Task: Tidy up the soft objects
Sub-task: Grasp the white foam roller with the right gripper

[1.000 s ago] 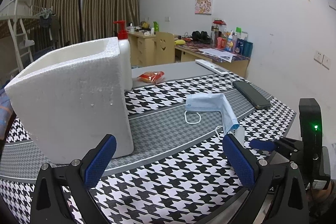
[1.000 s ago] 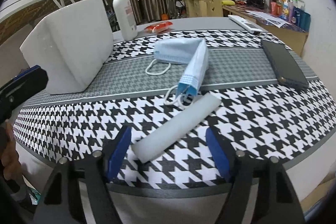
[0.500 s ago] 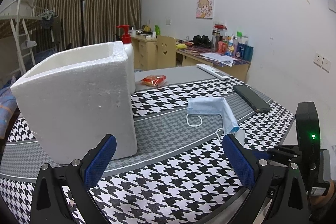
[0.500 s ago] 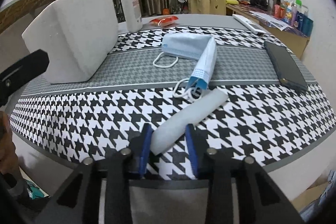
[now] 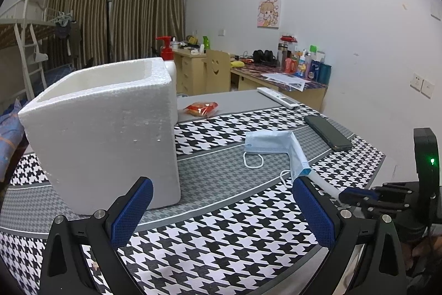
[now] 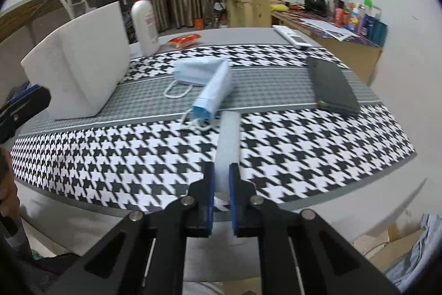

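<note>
Left gripper (image 5: 221, 208): held wide open, nothing between its blue pads.
Foam box (image 5: 107, 134): set on the checked cloth (image 5: 221, 245), just past the left pad.
Face mask (image 5: 276, 148): laid flat near the middle.
Phone (image 5: 327, 132): laid beyond the mask.
Right gripper (image 5: 356, 194): seen at the right edge, closed on a pale roll (image 5: 324, 185).

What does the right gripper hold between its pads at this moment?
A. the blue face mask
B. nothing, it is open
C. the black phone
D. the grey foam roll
D: in the right wrist view the right gripper has just closed, and its pads press on the near end of the grey foam roll; the mask and phone lie untouched.
</note>
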